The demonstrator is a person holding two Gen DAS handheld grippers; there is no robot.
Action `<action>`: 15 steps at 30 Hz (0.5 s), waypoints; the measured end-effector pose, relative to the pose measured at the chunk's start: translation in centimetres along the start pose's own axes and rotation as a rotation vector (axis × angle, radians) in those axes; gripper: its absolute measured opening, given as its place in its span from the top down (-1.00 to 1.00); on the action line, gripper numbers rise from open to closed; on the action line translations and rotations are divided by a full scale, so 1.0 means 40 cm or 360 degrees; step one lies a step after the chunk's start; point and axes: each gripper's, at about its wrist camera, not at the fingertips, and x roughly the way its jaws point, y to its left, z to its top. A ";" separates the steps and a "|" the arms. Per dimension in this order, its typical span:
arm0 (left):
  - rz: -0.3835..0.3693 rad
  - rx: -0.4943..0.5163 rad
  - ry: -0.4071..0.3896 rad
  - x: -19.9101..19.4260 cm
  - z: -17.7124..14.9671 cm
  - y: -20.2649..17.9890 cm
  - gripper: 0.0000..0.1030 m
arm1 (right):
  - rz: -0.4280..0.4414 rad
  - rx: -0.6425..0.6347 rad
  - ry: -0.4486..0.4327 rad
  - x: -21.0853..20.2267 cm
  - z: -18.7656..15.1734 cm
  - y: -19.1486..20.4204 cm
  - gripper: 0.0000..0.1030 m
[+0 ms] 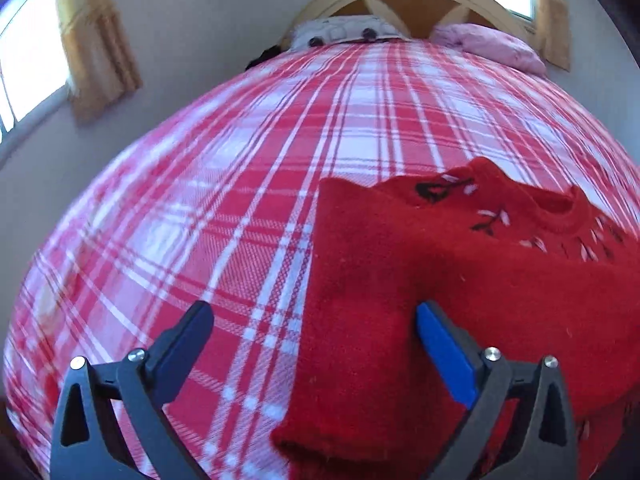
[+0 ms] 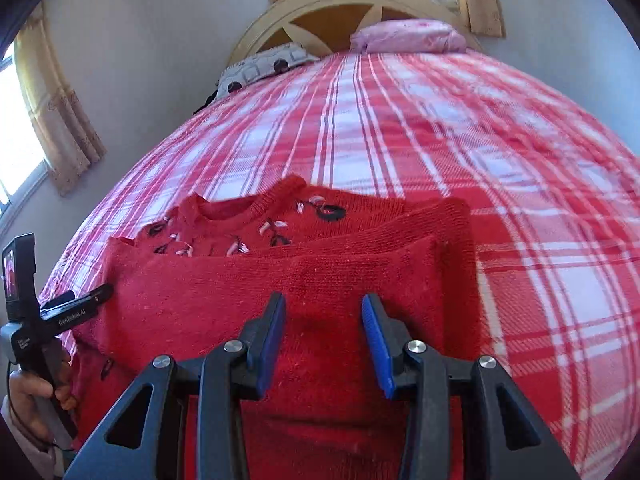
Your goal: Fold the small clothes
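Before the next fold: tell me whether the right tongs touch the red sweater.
Cannot tell. Right wrist view shows the right tongs open over the red sweater, nothing between them.

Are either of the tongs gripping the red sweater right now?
No. Both tongs, left and right, are open over the red sweater with nothing between their jaws.

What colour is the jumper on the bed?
The jumper is red with small black-and-white embroidery near the neck, clearest in the right wrist view.

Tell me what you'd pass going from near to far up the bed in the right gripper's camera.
Right gripper → red sweater → checked bedspread → pink pillow → wooden headboard.
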 end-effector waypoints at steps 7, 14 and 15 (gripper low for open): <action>-0.0072 0.0067 -0.0109 -0.104 -0.043 0.018 -1.00 | 0.0075 -0.0031 -0.0224 -0.202 -0.075 0.014 -0.15; -0.0185 0.0190 -0.0146 -0.169 -0.110 0.019 -1.00 | 0.0065 0.0069 -0.0245 -0.326 -0.180 -0.026 -0.18; -0.0214 0.0222 -0.0140 -0.180 -0.125 0.022 -1.00 | 0.0068 0.0086 -0.0233 -0.334 -0.191 -0.032 -0.18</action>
